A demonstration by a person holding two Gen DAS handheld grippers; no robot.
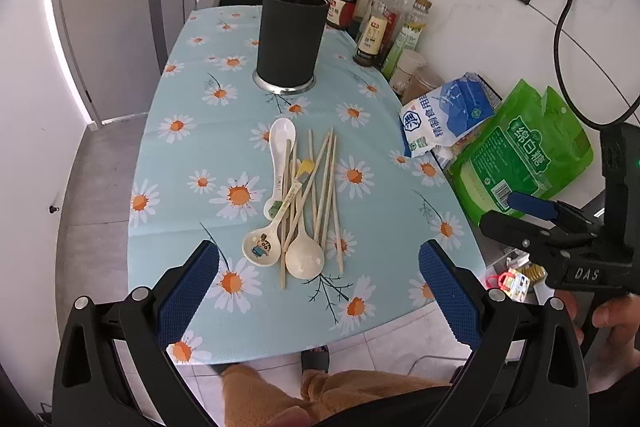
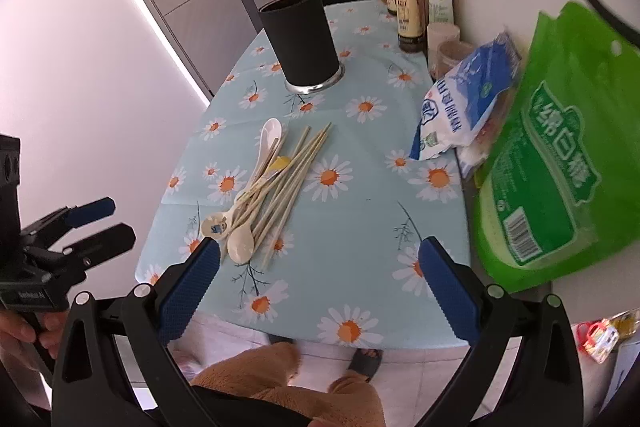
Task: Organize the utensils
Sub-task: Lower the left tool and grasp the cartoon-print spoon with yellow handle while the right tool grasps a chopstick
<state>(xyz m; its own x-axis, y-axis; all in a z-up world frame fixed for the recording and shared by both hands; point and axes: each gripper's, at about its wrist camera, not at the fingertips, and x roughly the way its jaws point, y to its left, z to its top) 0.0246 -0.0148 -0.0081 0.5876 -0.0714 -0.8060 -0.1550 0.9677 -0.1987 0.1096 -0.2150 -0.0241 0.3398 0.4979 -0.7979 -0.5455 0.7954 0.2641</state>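
Both the left gripper and right gripper hover with fingers apart, holding nothing. Chopsticks and spoons lie piled mid-table; the black holder stands at twelve o'clock from them.

Each handheld gripper is showing a black plastic frame with silver screw heads at the finger joints, and its two fingers are carrying blue, finely ribbed pads, as on the left gripper and the right gripper. Seen from the left wrist, the right gripper's black body is bearing white "DAS" lettering and a small green light is glowing on the block above it. The person is wearing fuzzy tan-brown trousers and dark open-toed slippers.
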